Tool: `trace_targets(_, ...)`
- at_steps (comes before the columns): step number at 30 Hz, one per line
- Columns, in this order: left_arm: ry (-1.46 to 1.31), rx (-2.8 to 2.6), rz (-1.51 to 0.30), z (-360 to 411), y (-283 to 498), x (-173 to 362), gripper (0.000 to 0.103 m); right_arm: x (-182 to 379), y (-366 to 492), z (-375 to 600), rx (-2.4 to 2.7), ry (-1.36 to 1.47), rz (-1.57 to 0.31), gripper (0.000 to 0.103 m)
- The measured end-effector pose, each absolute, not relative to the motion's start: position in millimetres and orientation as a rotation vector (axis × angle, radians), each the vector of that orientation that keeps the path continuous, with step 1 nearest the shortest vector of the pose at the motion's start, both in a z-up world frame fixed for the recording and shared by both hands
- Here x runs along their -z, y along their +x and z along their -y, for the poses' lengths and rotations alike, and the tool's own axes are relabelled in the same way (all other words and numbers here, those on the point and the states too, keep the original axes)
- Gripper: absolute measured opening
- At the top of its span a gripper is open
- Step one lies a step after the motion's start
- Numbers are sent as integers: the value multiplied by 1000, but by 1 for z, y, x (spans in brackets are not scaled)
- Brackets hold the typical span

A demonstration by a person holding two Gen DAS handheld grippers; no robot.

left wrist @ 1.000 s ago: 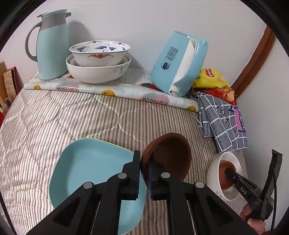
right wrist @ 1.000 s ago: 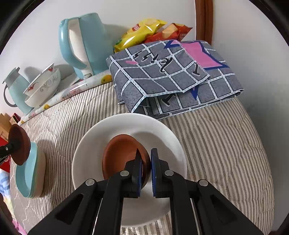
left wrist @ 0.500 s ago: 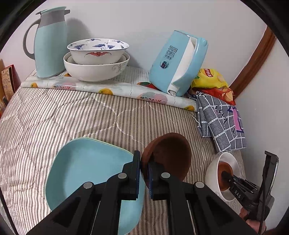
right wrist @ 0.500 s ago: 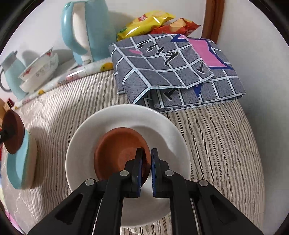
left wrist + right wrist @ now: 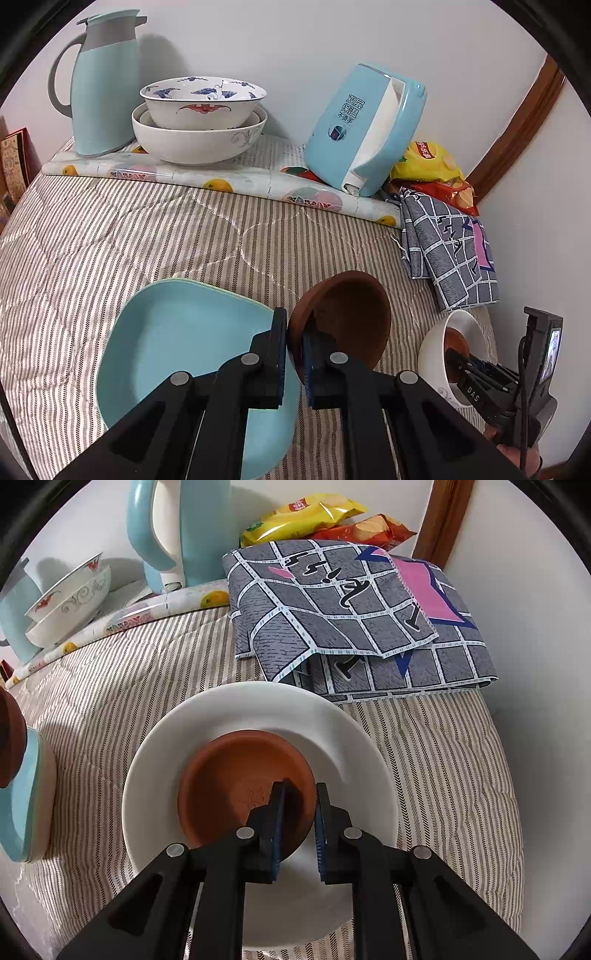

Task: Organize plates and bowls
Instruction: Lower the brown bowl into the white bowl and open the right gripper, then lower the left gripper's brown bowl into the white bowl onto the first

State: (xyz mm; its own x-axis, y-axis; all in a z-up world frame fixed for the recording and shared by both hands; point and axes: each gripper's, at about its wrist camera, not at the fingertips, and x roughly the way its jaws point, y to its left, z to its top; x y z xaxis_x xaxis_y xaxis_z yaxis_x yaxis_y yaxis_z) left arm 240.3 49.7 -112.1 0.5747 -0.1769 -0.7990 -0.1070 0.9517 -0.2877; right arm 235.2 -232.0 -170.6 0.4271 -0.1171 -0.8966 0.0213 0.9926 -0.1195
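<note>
Left gripper (image 5: 294, 363) is clamped hard on the rim of a brown saucer (image 5: 343, 321), which it carries tilted in the air, just beside and above the blue square plate (image 5: 184, 354) lying on the striped quilt (image 5: 129, 229). Over on the other side, the right gripper (image 5: 298, 825) has its jaws parted a little, straddling the near rim of a second brown saucer (image 5: 236, 786), and I'd call that loose, not biting, since there's daylight between the right-hand pad and the rim. That saucer sits flat in the middle of the white plate (image 5: 266, 705), which rests on the quilt just in front of the folded checked cloth (image 5: 351, 620). Further out, against the wall, two patterned bowls (image 5: 201, 114) are nested on the fruit-print mat (image 5: 236, 173), between the thermos jug (image 5: 101, 85) and the tipped blue kettle (image 5: 365, 125), with snack bags (image 5: 317, 517) tucked in the corner. My read: this is the stacking step, one saucer delivered to the white plate, its twin waiting in the air. Next up, the right tool needs to back straight out without nudging that saucer, and then the left has to swing across, level its saucer and lower it squarely into the first so the two nest.
</note>
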Motion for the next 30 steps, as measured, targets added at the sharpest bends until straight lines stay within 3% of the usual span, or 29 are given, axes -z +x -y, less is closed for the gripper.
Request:
trace_targets(12,-316,38,-951,-53,232,105,8,174,234,221,96,-149,-1119,29)
trace_targets(18,-315,44,-942,-52,226,100,8,162,225,223,91,-119,-1089,47)
trace_targets(30,-297,93,-922,-30,207,86,8,123,188,233,48,-36,-995,47)
